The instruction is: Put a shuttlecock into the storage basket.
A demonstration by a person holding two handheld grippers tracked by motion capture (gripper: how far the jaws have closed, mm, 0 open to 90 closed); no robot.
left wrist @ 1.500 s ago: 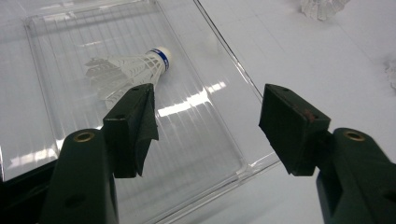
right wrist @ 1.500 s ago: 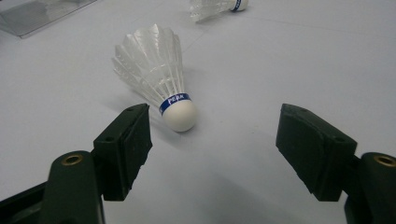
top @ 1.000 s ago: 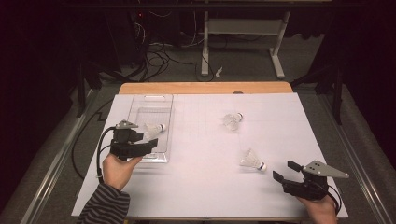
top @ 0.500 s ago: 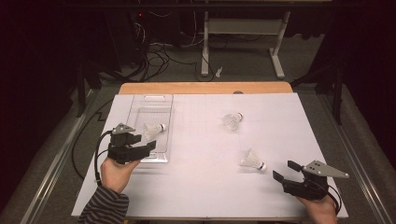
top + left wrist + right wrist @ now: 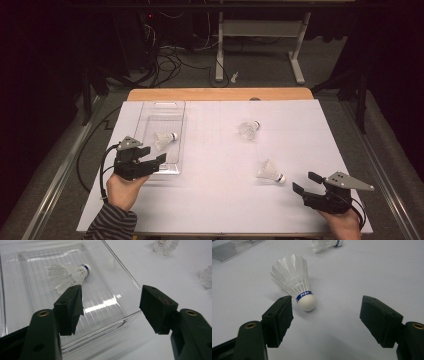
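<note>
Three white shuttlecocks show. One shuttlecock (image 5: 164, 139) (image 5: 68, 274) lies on its side inside the clear plastic tray (image 5: 170, 107) (image 5: 125, 282). My left gripper (image 5: 154, 154) (image 5: 111, 303) is open and empty over the tray's near right corner. A second shuttlecock (image 5: 270, 171) (image 5: 295, 281) lies on the white table cover, cork toward my right gripper (image 5: 306, 182) (image 5: 327, 315), which is open and empty just short of it. The third shuttlecock (image 5: 248, 129) (image 5: 326, 244) lies farther back near the middle.
The white cover (image 5: 215, 200) spans the table, with a wooden strip (image 5: 220, 94) at its far edge. Beyond stand a white metal frame (image 5: 260, 30) and loose cables (image 5: 175, 60) on the dark floor. A small white object (image 5: 233, 76) lies on that floor.
My left gripper has drawn slightly back toward the near edge of the tray. The right gripper and all shuttlecocks have stayed in place.
</note>
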